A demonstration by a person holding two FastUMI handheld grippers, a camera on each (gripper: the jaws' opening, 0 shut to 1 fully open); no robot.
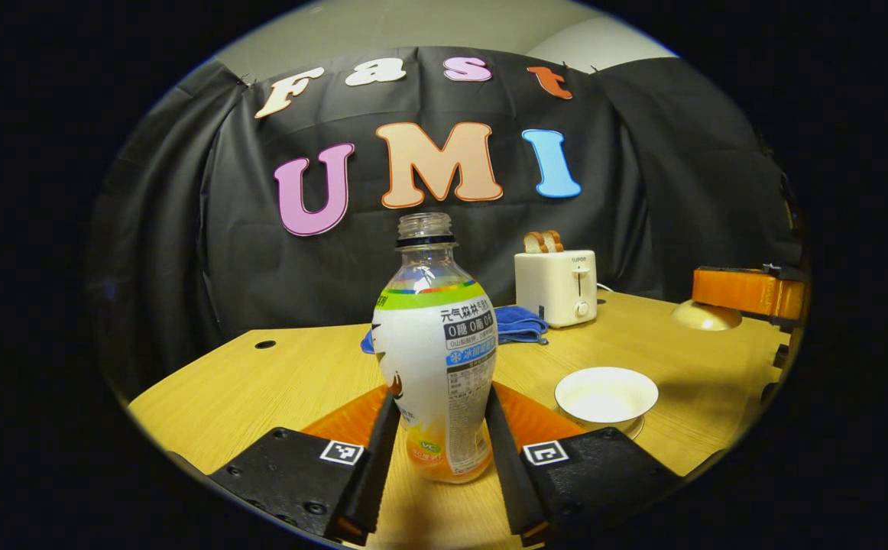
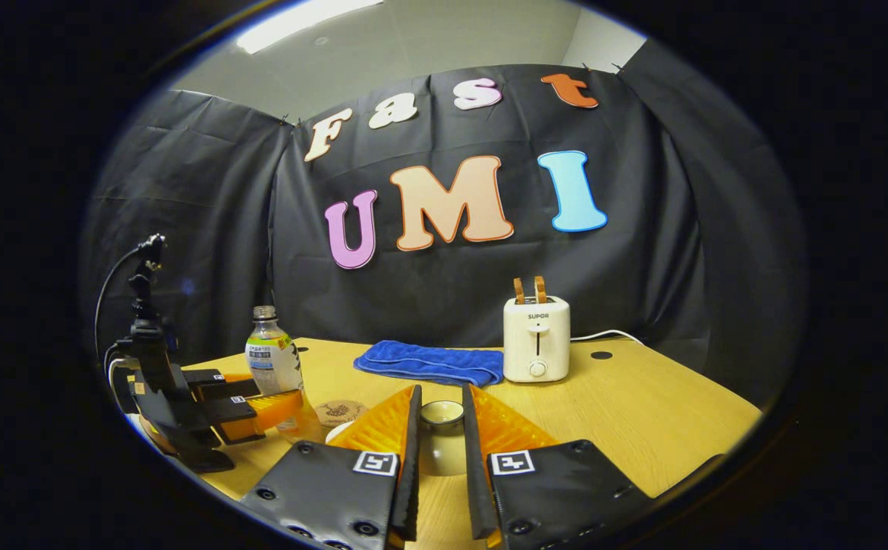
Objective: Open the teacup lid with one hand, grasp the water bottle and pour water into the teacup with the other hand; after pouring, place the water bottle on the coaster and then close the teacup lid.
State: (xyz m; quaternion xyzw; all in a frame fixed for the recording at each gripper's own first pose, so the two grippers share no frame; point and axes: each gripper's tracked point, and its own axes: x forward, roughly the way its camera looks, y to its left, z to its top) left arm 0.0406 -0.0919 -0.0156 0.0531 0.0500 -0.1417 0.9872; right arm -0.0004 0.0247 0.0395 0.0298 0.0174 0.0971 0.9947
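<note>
Black screwed tongs (image 2: 440, 473) bear square markers and orange housings.

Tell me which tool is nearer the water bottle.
Left. The left tool brackets the water bottle between its fingers; the right tool holds the teacup lid, off to the bottle's side.

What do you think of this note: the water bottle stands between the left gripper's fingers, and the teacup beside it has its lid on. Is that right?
One thing is wrong: the teacup is open, as the left gripper view shows; its lid is off it. The water bottle does stand between the fingers of the left gripper.
</note>
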